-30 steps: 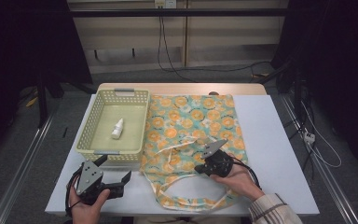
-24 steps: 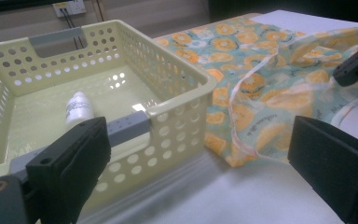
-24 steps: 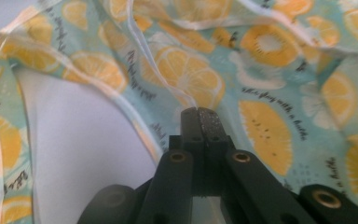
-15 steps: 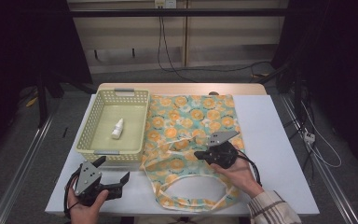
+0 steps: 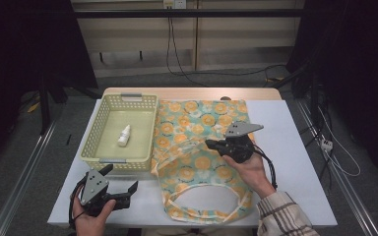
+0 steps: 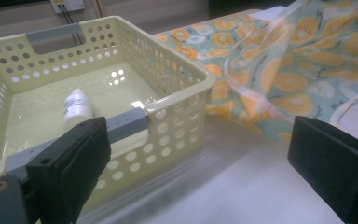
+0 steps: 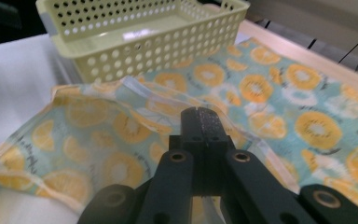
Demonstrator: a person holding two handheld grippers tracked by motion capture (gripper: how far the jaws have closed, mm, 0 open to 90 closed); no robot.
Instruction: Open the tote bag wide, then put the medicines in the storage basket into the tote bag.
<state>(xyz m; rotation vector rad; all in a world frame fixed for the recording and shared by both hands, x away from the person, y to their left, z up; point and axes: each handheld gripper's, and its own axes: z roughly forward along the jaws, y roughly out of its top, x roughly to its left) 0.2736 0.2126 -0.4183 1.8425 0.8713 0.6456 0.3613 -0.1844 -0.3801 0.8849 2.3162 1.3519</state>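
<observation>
A cloth bag (image 5: 197, 125) printed with orange slices lies flat on the white table, its handles towards the person. My right gripper (image 5: 210, 144) is shut on the bag's upper layer near its opening and holds that layer raised in a fold. In the right gripper view the closed jaws (image 7: 200, 117) pinch the fabric (image 7: 284, 88). My left gripper (image 5: 122, 178) rests open near the front left edge, with nothing between its jaws (image 6: 200, 163). A small white bottle (image 5: 124, 135) (image 6: 77, 106) lies in the yellow basket (image 5: 92, 142).
The perforated yellow basket (image 6: 182, 60) (image 7: 135, 46) stands just left of the bag, touching its edge. The bag's loop handles (image 5: 204, 196) lie near the front edge. Bare white table (image 5: 295, 147) shows right of the bag.
My right gripper has moved away from the person and slightly left, pulling the bag's upper layer up with it. The left gripper has stayed where it was.
</observation>
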